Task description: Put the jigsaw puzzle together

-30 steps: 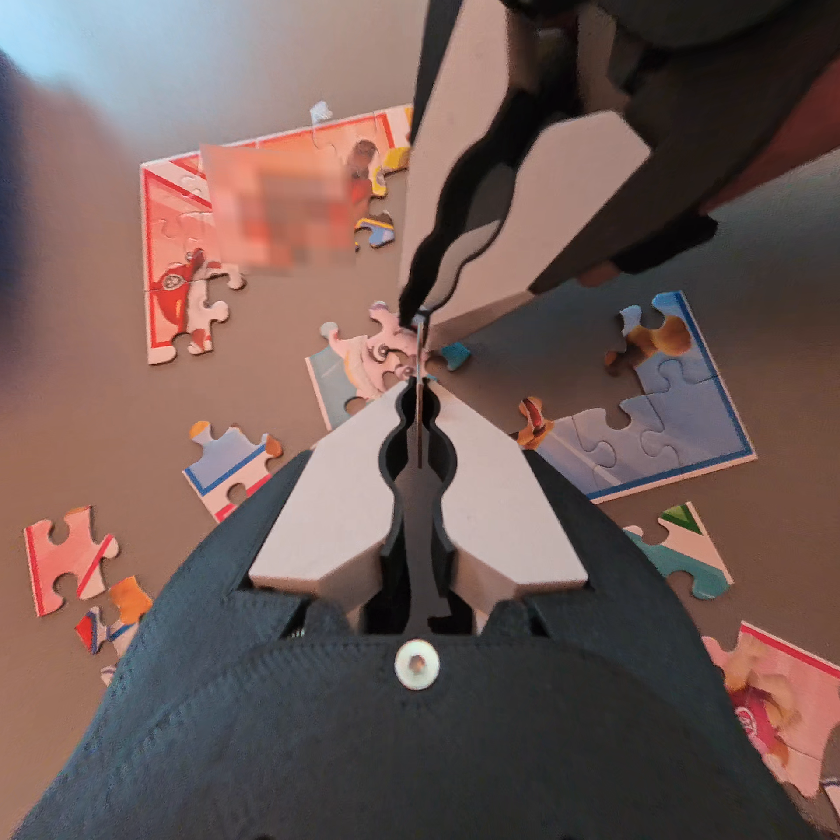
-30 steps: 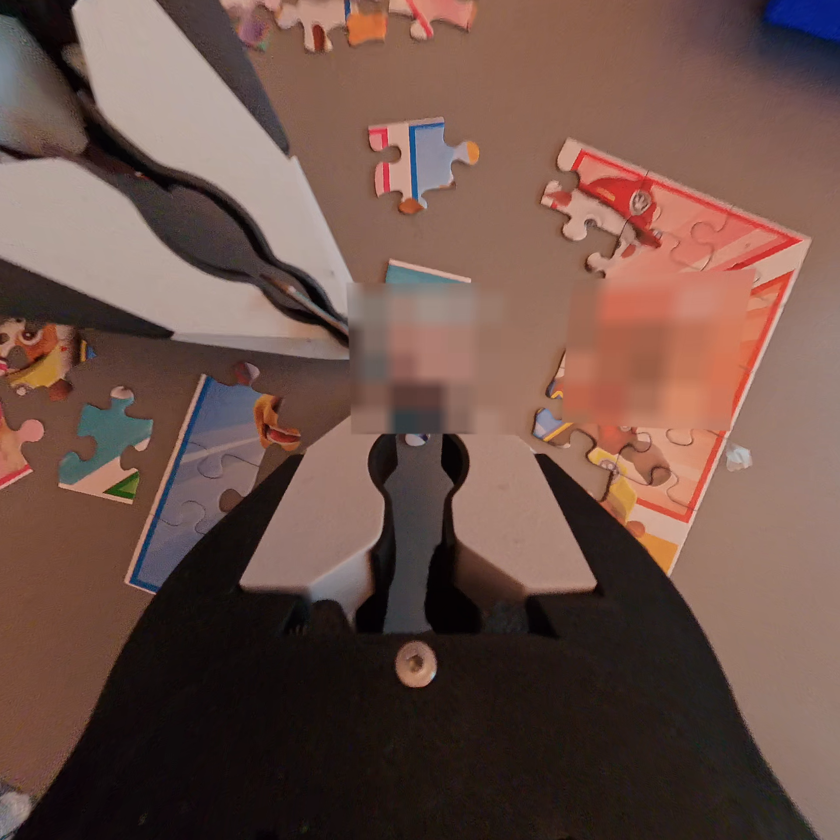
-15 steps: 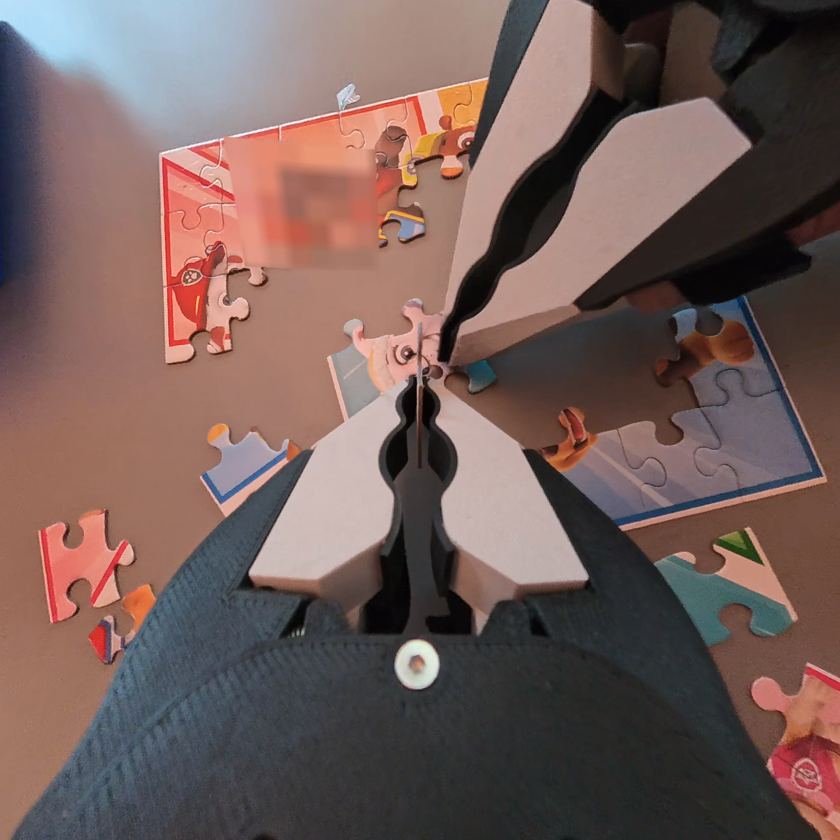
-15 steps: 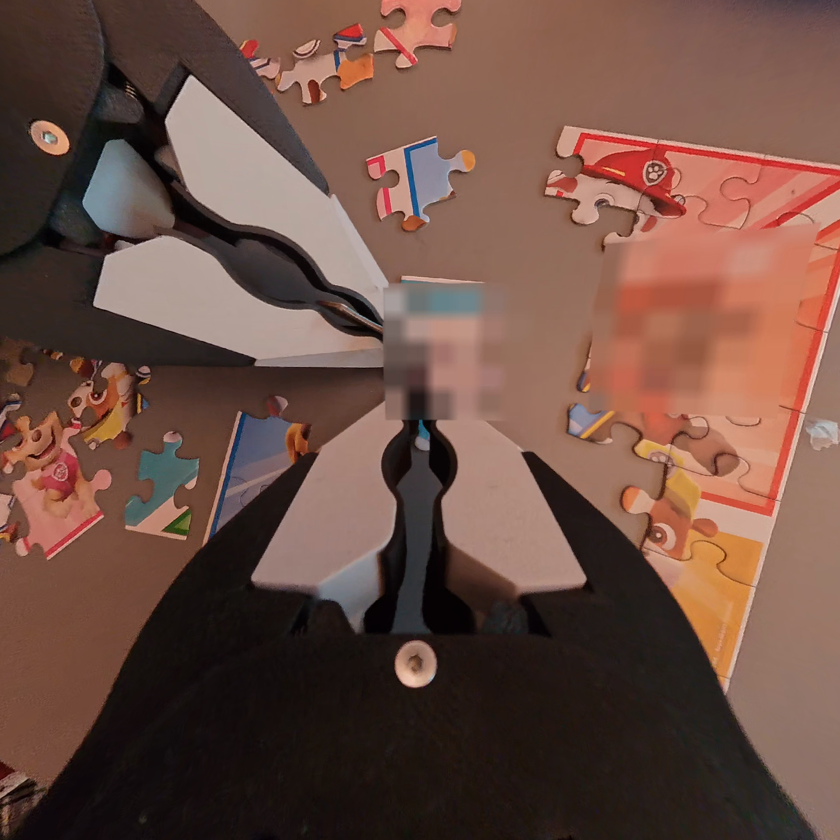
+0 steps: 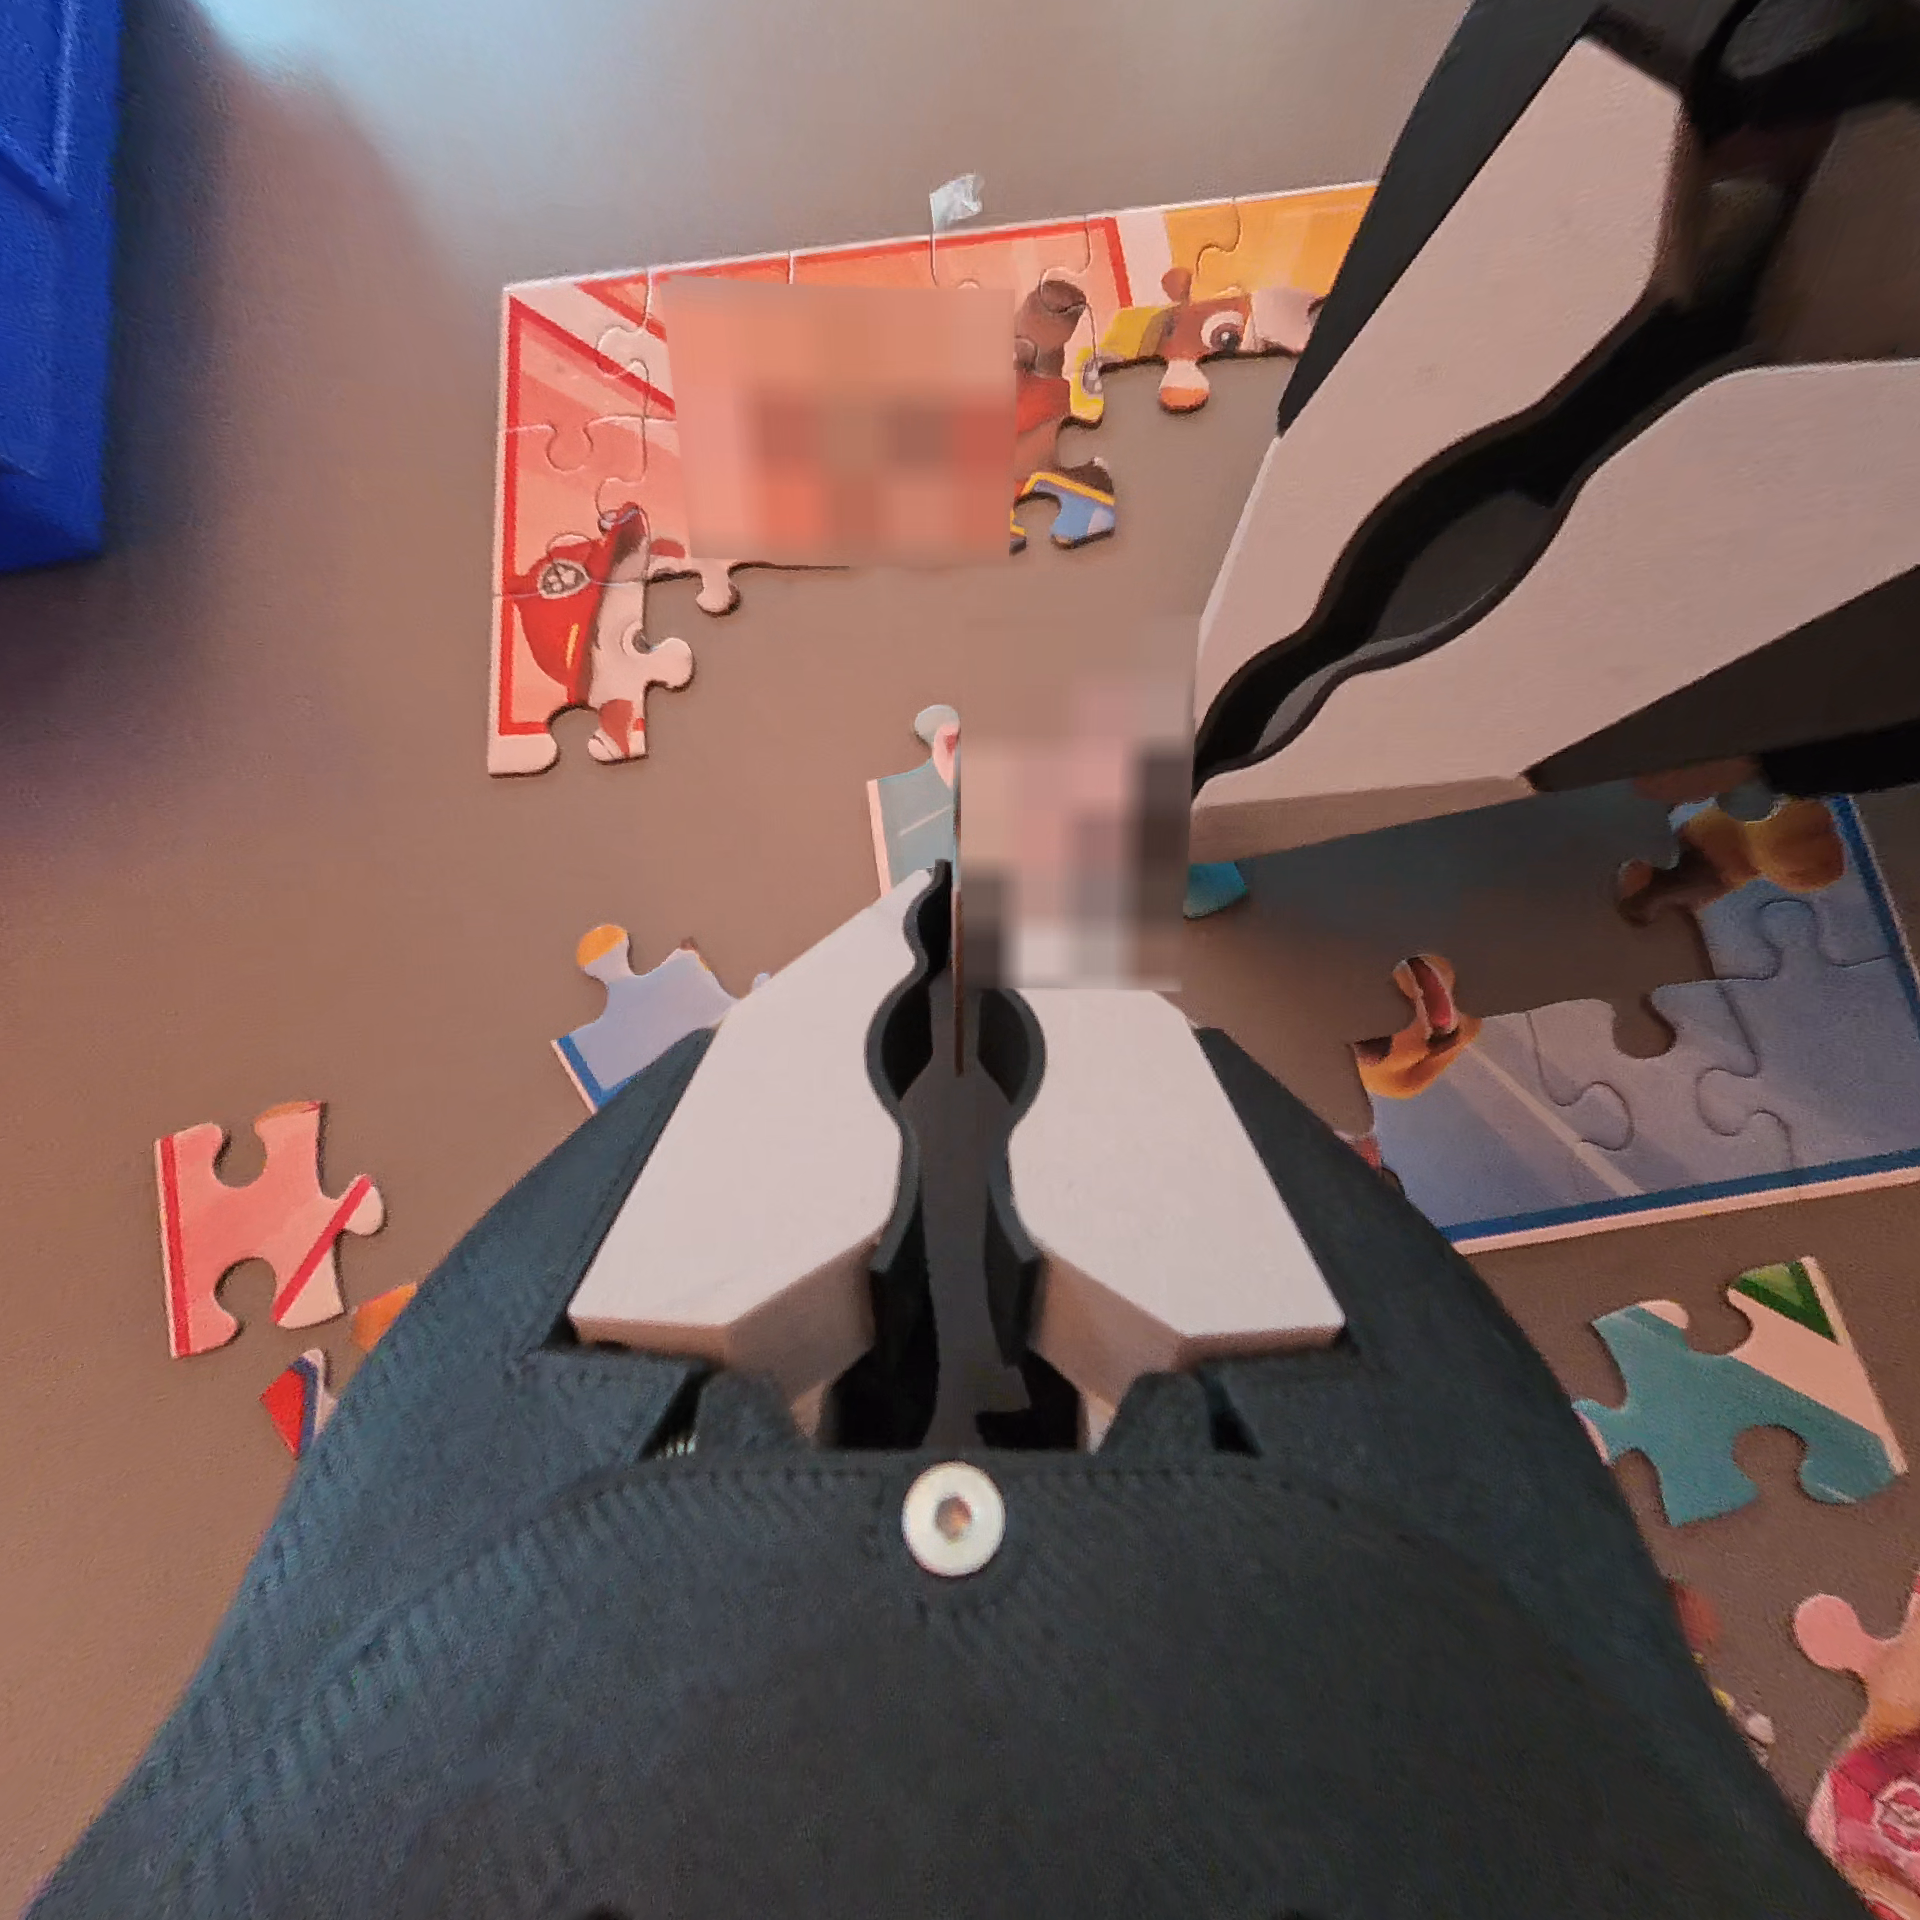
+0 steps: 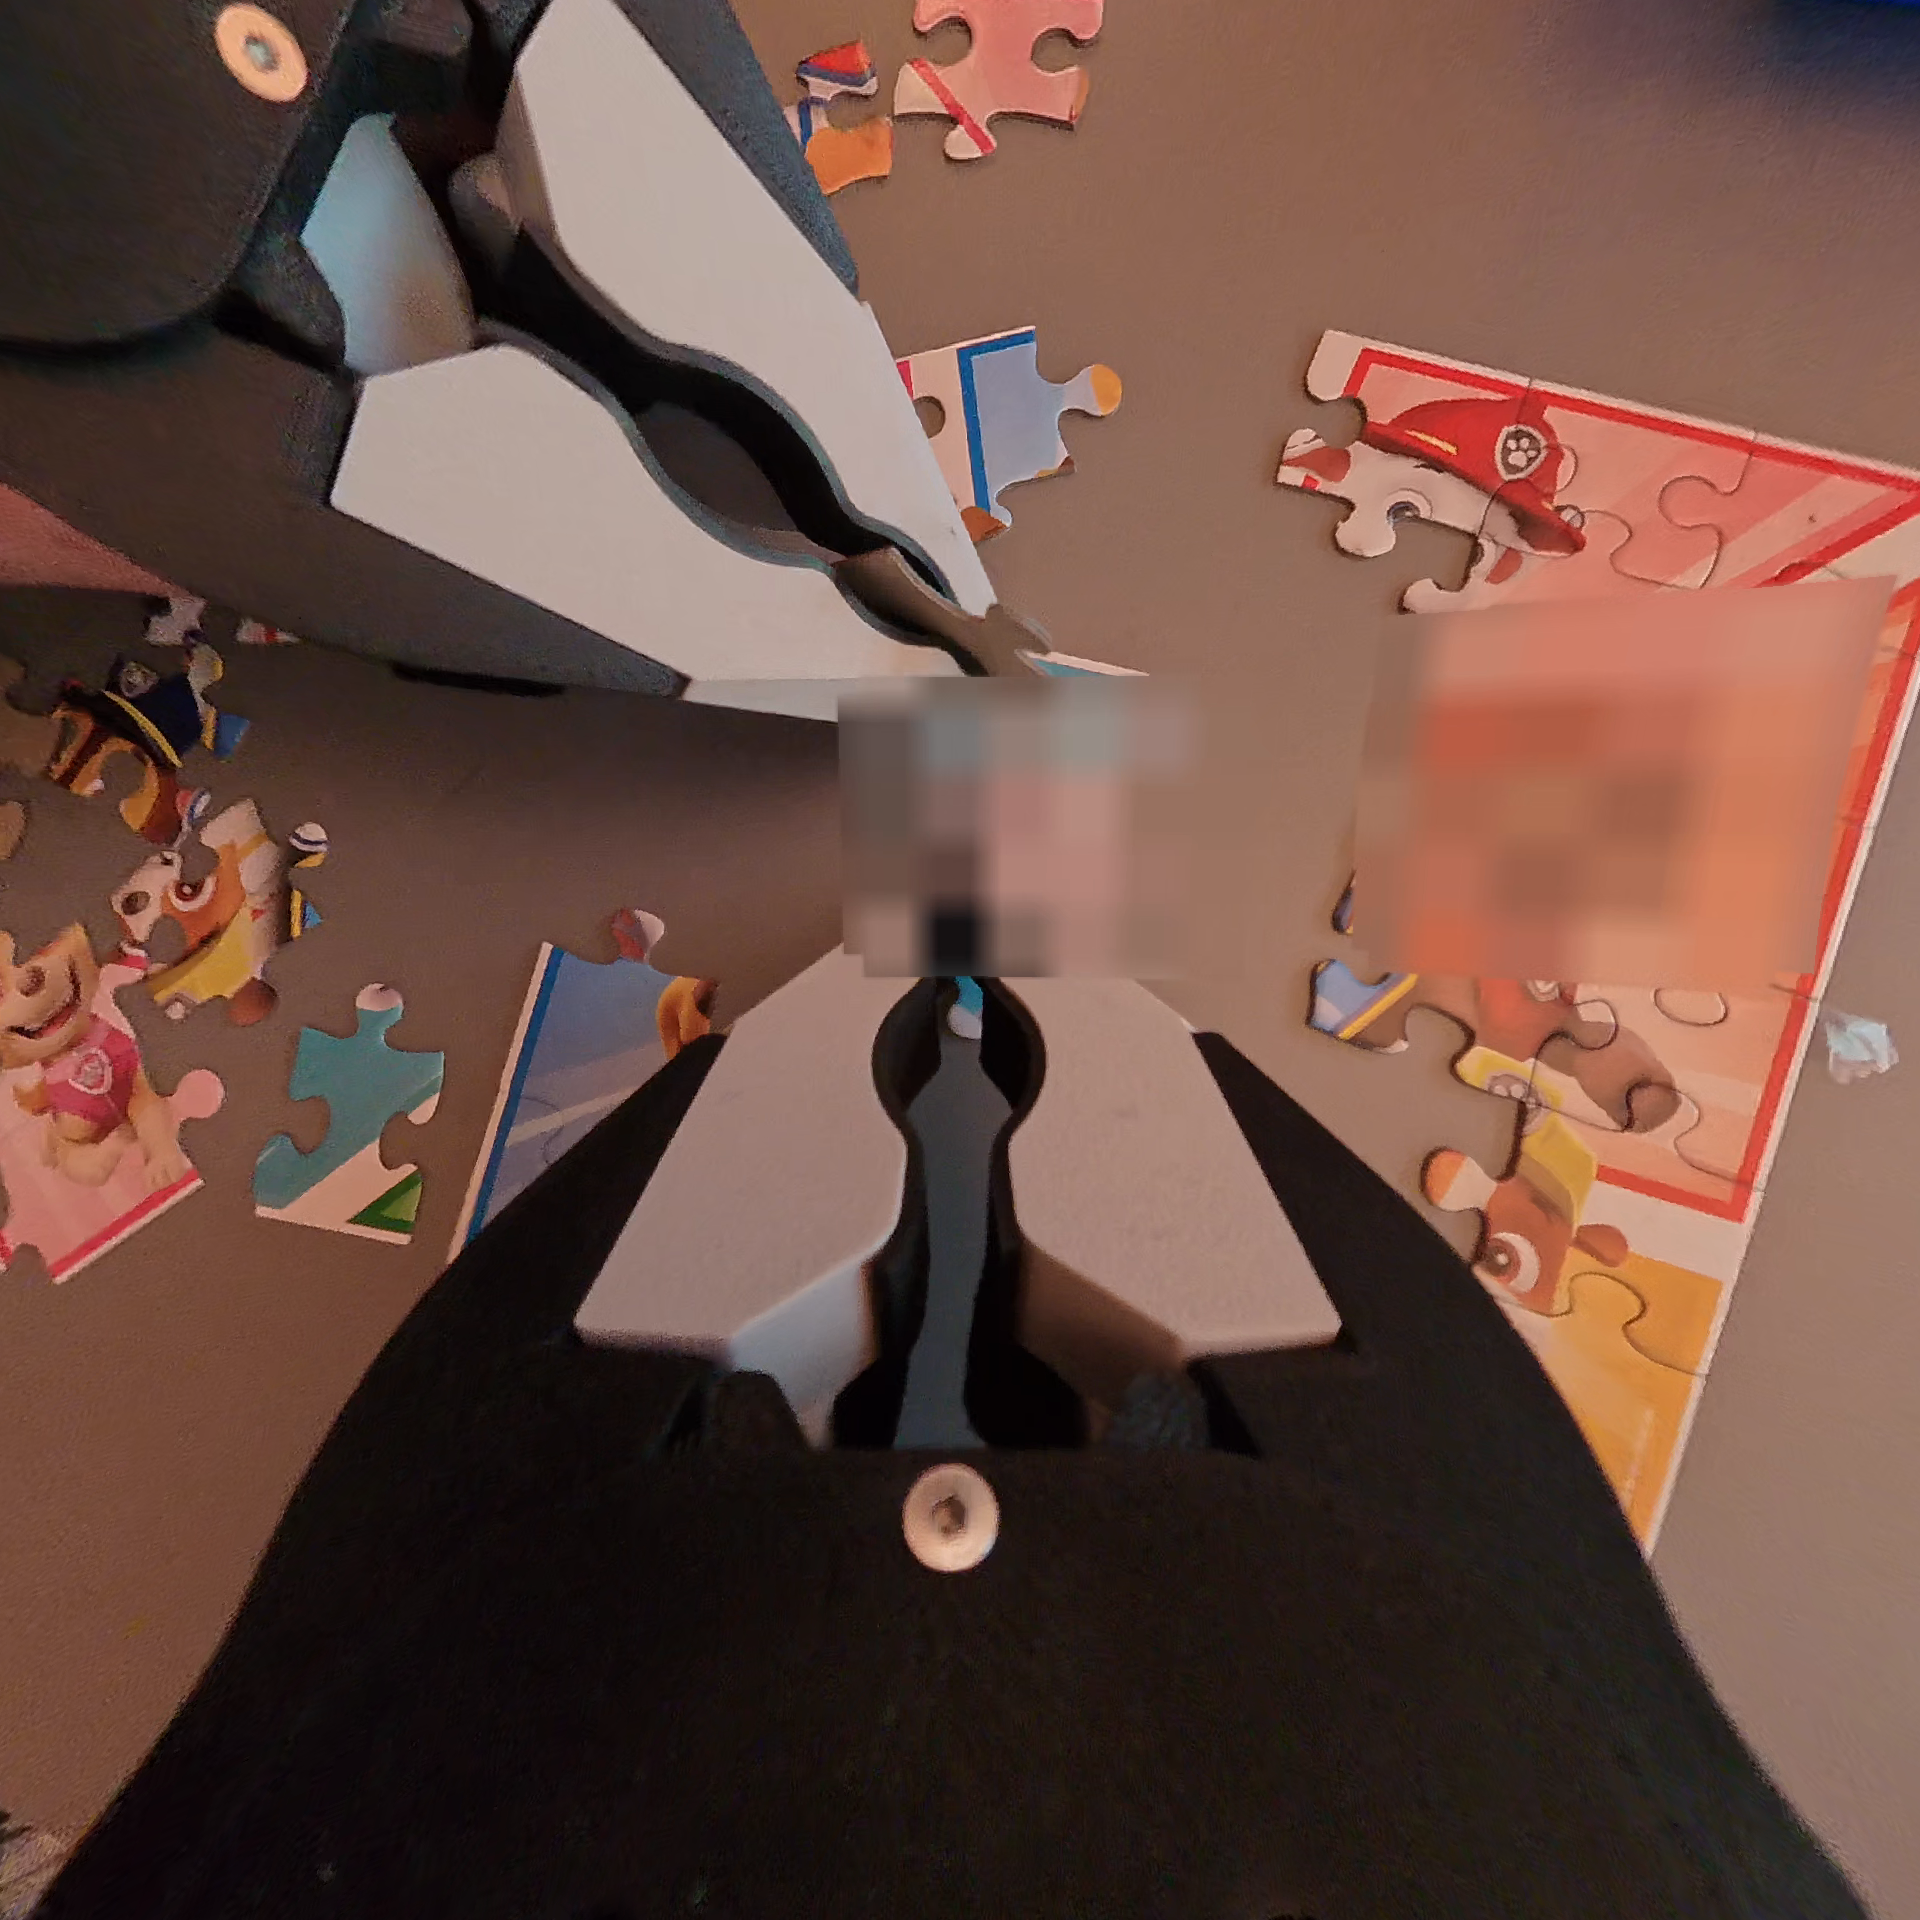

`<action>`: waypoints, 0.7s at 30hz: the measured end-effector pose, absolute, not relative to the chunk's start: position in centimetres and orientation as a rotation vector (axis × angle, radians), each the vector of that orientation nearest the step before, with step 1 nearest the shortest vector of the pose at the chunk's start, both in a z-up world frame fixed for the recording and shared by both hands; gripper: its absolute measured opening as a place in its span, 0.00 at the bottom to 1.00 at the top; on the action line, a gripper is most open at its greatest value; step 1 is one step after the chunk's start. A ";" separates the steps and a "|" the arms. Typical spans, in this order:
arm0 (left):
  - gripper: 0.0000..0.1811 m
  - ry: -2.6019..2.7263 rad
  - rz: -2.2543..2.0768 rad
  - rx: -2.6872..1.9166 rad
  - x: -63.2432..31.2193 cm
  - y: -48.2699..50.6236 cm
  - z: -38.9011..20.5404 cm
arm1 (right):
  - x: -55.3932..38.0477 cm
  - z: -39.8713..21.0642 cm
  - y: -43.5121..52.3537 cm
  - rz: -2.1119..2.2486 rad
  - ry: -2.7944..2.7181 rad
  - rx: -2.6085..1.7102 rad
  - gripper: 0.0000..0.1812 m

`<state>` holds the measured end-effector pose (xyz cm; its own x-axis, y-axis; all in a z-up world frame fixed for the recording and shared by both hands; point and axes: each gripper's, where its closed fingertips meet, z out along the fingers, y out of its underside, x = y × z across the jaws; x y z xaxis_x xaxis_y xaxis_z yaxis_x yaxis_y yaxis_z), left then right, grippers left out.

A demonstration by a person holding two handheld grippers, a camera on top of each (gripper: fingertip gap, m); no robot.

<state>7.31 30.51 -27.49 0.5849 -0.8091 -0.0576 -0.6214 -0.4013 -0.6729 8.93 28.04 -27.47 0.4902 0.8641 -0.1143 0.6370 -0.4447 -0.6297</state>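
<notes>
Left gripper [image 5: 954, 909]: jaws pinched on a jigsaw piece [image 5: 957, 997], held upright and edge-on in the left wrist view, so its picture can't be seen. It hangs just above the table [image 5: 260, 831], mid-scene.

Right gripper [image 6: 958, 997]: jaws nearly together with only a narrow slot between them. The tips are behind a blur patch, so can't tell if it grips anything. Its tips sit just beside the left gripper's.

Below both tips is a small joined cluster [image 5: 906, 821], light blue with a white edge, mostly blurred over.

Cartoon-pup artwork, glossy card, die-cut tabs. Any print is too small to read.

Assembled sections, 2:
- red-bordered section [image 5: 582, 499], far side, with a pup in a red helmet at its corner and an orange-yellow end; inner edge ragged
- blue-bordered section [image 5: 1683, 1101], right, with open sockets along its top edge

Loose pieces, left wrist view:
- 1 pink piece with red stripes [image 5: 260, 1226], near left
- 1 light-blue piece with a blue border [image 5: 644, 1008], partly behind the left gripper
- 1 teal piece with a green triangle [image 5: 1745, 1392], near right
- 2 small red/orange bits [image 5: 301, 1392], at the gripper body's left edge

Right wrist view adds a pink-pup chunk [image 6: 73, 1122] and two pup fragments [image 6: 208, 904] at the left edge.

Small crumpled scrap [image 5: 956, 197] just past the red section's far edge. Blue object [image 5: 52, 260] far left, blurred.
</notes>
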 end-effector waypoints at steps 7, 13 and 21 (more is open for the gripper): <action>0.00 1.129 -0.353 -2.160 7.4 30.5 -27.6 | 9.0 -27.5 28.0 0.574 -1.161 -2.254 0.00; 0.00 1.118 -0.371 -2.167 7.4 30.5 -27.6 | 8.2 -25.8 29.0 0.465 -1.270 -2.102 0.00; 0.00 1.118 -0.377 -2.172 7.3 30.5 -27.6 | 8.8 -27.6 30.0 0.484 -1.217 -2.174 0.00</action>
<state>7.35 30.51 -27.57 0.5934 -0.8038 -0.0416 -0.6141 -0.4187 -0.6690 8.84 30.04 -27.59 0.5144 0.8572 -0.0256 0.6407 -0.4040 -0.6529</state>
